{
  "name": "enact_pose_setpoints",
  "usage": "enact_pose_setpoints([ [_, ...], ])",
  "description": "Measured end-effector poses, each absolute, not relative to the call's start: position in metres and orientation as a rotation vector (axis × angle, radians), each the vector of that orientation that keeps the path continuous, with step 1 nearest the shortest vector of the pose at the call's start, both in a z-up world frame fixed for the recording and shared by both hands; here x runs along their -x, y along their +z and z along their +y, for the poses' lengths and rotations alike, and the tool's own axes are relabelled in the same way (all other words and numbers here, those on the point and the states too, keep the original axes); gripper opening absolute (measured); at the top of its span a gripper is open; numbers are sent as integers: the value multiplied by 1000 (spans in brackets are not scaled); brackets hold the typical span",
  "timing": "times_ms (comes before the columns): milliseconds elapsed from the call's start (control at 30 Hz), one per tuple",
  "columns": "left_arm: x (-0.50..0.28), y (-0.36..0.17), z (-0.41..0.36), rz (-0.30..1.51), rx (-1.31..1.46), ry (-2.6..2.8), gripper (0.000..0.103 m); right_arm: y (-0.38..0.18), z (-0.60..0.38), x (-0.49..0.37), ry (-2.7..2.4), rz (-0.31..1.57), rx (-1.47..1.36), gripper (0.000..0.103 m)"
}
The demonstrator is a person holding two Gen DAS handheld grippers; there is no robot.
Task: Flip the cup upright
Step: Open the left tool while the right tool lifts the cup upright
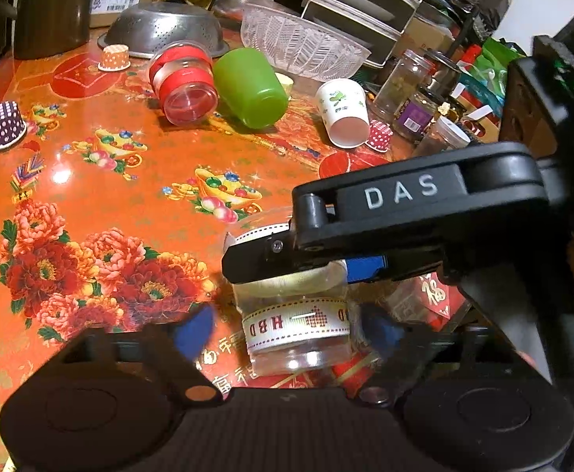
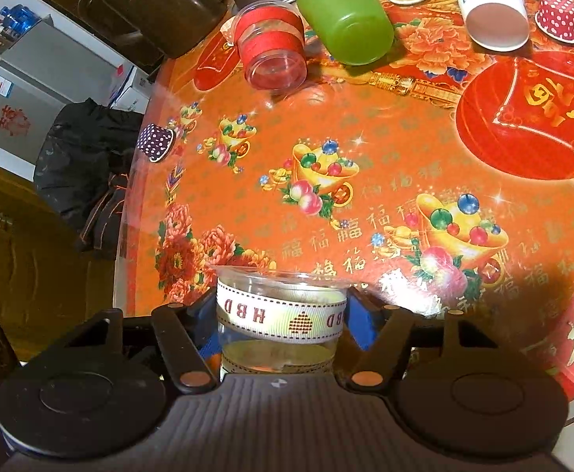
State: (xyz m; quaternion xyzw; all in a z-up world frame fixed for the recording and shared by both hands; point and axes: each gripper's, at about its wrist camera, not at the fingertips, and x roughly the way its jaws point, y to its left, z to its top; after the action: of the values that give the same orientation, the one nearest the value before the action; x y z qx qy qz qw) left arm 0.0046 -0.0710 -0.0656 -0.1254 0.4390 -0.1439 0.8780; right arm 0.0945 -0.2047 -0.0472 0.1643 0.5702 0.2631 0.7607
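A clear plastic cup with a white "HBD" ribbon is between the blue pads of my left gripper, whose jaws stand wide of it and look open. My right gripper reaches in from the right and grips the same cup. In the right wrist view the cup sits between the right gripper's blue pads, which press on both its sides, rim pointing away from the camera. The cup seems to be held just above the orange floral tablecloth.
Lying on their sides at the far end are a red-banded clear cup, a green cup and a white paper cup. Small dotted paper cups, a metal colander, a glass bowl and jars crowd the back.
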Motion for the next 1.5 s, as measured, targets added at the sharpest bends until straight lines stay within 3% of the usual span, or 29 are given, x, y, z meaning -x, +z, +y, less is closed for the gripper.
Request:
enact_pose_setpoints([
  [233,32,-64,-54,907,225,-324,91,-48,-206,-94,577,1240,-372,67],
  [533,67,-45,11,733,416,-287,91,-44,-209,-89,576,1195,-361,66],
  [667,73,-40,38,635,463,-227,91,-29,-215,-67,576,982,-326,66],
  [900,77,-43,55,553,511,-210,91,-28,-203,18,406,269,-92,66],
  [967,78,-46,58,556,518,-226,91,-44,-199,36,398,152,-83,66],
  [1167,80,-53,58,537,524,-266,91,-78,-190,56,395,33,-86,66],
  [1500,82,-63,69,505,580,-280,91,-86,-168,67,357,-106,60,66],
])
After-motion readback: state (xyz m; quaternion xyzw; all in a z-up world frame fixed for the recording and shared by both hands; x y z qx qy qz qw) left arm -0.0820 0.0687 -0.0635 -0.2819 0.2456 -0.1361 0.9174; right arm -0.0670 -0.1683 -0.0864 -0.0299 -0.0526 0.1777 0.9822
